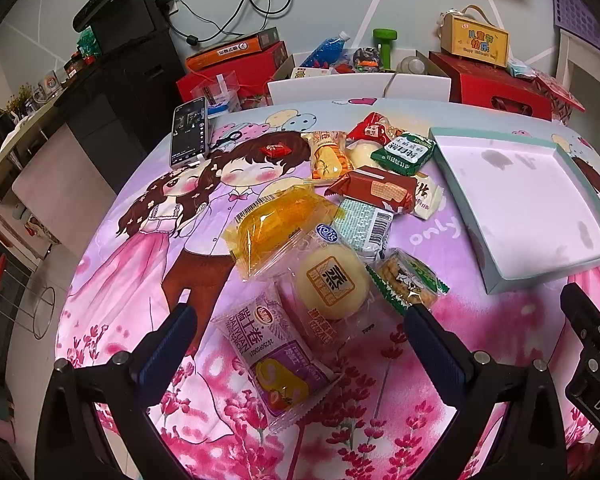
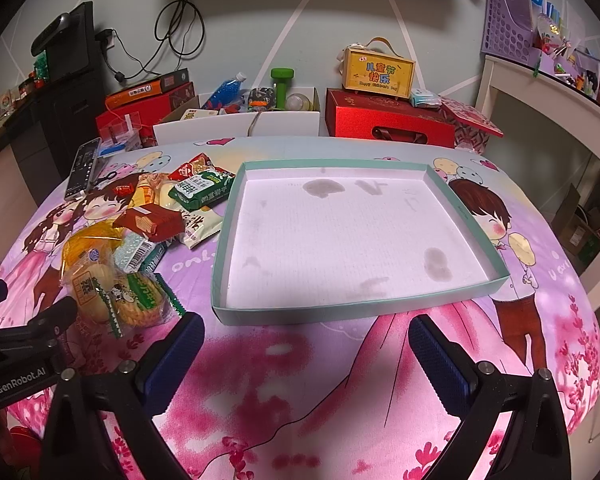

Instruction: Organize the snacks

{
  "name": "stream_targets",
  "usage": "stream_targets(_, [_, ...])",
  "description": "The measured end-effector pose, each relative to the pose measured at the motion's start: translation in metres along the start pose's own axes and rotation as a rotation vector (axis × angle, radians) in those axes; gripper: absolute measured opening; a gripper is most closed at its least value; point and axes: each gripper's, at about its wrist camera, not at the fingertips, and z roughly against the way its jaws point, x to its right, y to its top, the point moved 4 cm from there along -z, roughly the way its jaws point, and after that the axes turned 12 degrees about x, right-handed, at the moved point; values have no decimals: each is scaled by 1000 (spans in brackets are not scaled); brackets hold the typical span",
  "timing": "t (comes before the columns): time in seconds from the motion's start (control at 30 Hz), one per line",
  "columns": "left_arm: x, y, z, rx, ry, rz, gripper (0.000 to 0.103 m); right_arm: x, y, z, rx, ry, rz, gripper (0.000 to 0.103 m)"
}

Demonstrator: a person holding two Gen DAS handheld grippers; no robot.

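Several snack packs lie in a pile on the cartoon-print tablecloth. My left gripper (image 1: 300,320) is open and empty above a purple Swiss-roll pack (image 1: 274,364) and a round steamed-cake pack (image 1: 330,284). Behind them lie a yellow cake pack (image 1: 276,224), a cookie pack (image 1: 410,280), a red wafer pack (image 1: 374,190) and a green pack (image 1: 404,152). A shallow teal-rimmed tray (image 1: 496,276) stands to the right. In the right wrist view my right gripper (image 2: 306,338) is open and empty just in front of the tray (image 2: 320,314), which holds nothing. The snack pile (image 2: 140,232) lies left of it.
A phone (image 1: 190,132) lies at the table's far left. Red gift boxes (image 2: 388,120), a white open carton (image 2: 236,124) with a bottle and a green dumbbell, and a yellow box (image 2: 378,70) stand behind the table. A white shelf (image 2: 548,100) is at right.
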Motion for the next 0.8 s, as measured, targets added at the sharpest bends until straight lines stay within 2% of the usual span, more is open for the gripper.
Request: stream_targets(0.8, [-2,-1,0,-1,2,-1,103,-1,0,1,-2,-1,3,103])
